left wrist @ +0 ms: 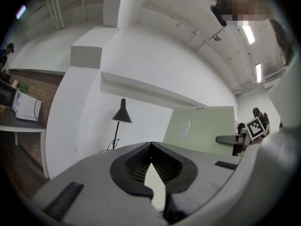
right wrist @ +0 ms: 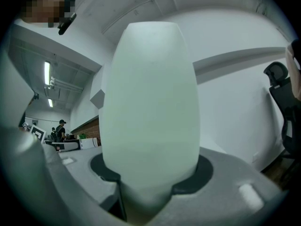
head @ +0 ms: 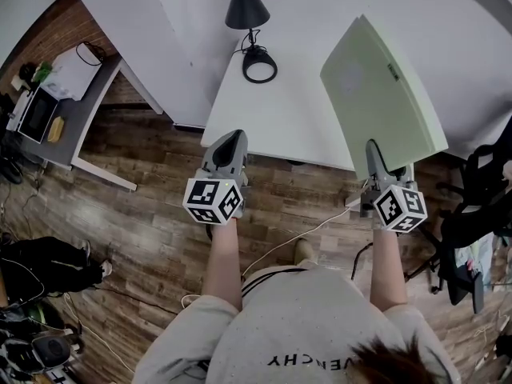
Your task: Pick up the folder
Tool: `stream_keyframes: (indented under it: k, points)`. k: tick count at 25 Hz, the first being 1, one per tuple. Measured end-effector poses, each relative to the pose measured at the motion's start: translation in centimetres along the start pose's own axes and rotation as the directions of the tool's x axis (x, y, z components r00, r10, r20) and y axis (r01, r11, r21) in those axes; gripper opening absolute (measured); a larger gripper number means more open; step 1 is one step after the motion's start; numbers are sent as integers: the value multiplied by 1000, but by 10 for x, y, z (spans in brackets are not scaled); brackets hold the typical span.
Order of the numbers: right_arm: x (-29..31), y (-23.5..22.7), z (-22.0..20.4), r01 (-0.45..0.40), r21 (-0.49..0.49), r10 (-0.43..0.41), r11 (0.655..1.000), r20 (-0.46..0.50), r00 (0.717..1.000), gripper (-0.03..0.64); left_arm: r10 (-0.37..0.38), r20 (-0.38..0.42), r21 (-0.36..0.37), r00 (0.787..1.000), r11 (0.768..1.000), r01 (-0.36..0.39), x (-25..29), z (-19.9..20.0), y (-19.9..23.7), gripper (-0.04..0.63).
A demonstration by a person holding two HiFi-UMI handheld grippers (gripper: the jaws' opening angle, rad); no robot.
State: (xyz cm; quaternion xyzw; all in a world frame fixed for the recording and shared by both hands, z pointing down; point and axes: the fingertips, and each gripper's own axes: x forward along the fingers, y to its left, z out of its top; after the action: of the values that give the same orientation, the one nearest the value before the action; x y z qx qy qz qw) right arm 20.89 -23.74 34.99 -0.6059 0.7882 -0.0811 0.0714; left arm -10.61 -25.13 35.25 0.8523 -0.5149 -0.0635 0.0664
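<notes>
The pale green folder [head: 384, 94] is held up off the white table [head: 280, 126], tilted, with its near edge clamped in my right gripper [head: 374, 149]. In the right gripper view the folder [right wrist: 150, 102] fills the middle and stands between the jaws of the right gripper [right wrist: 150, 175], which press on it. My left gripper [head: 230, 139] hovers at the table's front edge, to the left of the folder, with nothing in it. In the left gripper view the tips of the left gripper [left wrist: 150, 145] meet; the folder [left wrist: 200, 128] and the right gripper [left wrist: 229, 139] show at the right.
A black desk lamp [head: 246, 6] with a round base [head: 260, 64] stands at the back of the table. A black office chair [head: 480, 214] is at the right. A grey desk [head: 56, 110] with equipment stands far left. Cables lie on the wooden floor [head: 152, 230].
</notes>
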Motion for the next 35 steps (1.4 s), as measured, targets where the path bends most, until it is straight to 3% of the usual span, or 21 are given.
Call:
stream_keyframes:
  k: [35]
  points:
    - [28, -22, -10, 13, 5, -13, 1000, -14, 1000, 259, 10, 0, -9, 1000, 1000, -10, 30, -9, 8, -2]
